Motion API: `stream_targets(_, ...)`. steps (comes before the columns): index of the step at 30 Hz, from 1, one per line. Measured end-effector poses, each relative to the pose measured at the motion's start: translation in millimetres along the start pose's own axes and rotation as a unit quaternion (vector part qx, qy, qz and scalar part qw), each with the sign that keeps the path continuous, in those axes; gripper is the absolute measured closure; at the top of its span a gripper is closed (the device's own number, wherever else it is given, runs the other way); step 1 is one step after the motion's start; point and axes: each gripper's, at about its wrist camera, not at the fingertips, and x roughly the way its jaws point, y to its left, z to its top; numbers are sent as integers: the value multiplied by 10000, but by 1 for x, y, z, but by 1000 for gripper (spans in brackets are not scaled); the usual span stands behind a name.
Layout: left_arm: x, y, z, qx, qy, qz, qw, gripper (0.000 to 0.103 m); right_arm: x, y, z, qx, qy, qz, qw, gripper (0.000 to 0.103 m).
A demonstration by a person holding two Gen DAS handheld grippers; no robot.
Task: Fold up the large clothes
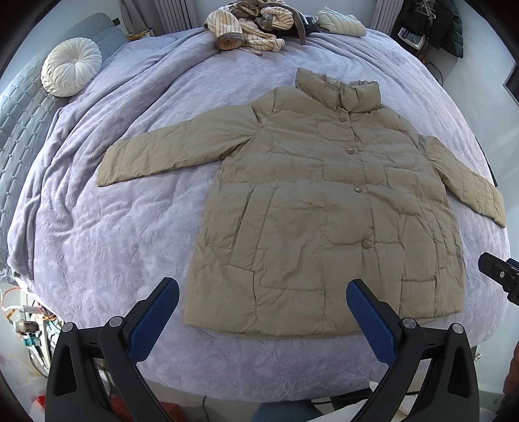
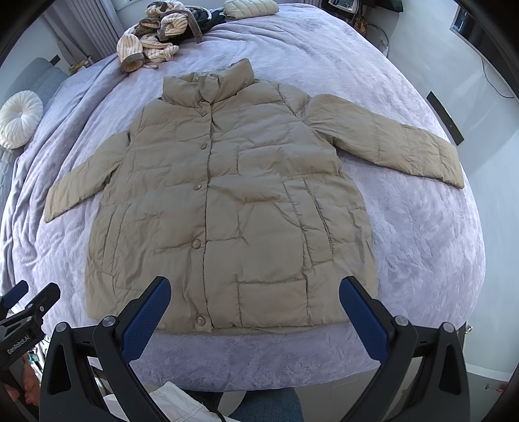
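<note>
A khaki quilted puffer jacket lies flat and buttoned on the lilac bed cover, collar toward the far side, both sleeves spread outward. My left gripper hovers open above the jacket's hem near its left corner, blue pads wide apart with nothing between them. My right gripper hovers open over the hem toward the jacket's right side, also empty. The right gripper's black tip shows at the right edge of the left wrist view; the left gripper appears at the left edge of the right wrist view.
A lilac plush cover spans the bed. Striped clothes and a pale quilted garment are piled at the far edge. A round white cushion lies far left. Clutter and cables sit beside the bed.
</note>
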Motion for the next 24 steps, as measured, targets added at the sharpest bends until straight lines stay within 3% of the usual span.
stream_targets(8,21,35,-3,-255,38,-138,9996,0,7,31,7,-276,-29,117,9995,0)
stream_targets(13,46,85,8,-734,-76,-115,9972,0,29,61,20,-458,168,418,9979,0)
stream_targets(18,81,144,24,-1411,-176,-248,9895,0,61,107,36,-773,331,592,9947,0)
stream_targets(24,147,214,49,-2243,-240,-403,9734,0,110,165,61,-1174,432,718,9895,0)
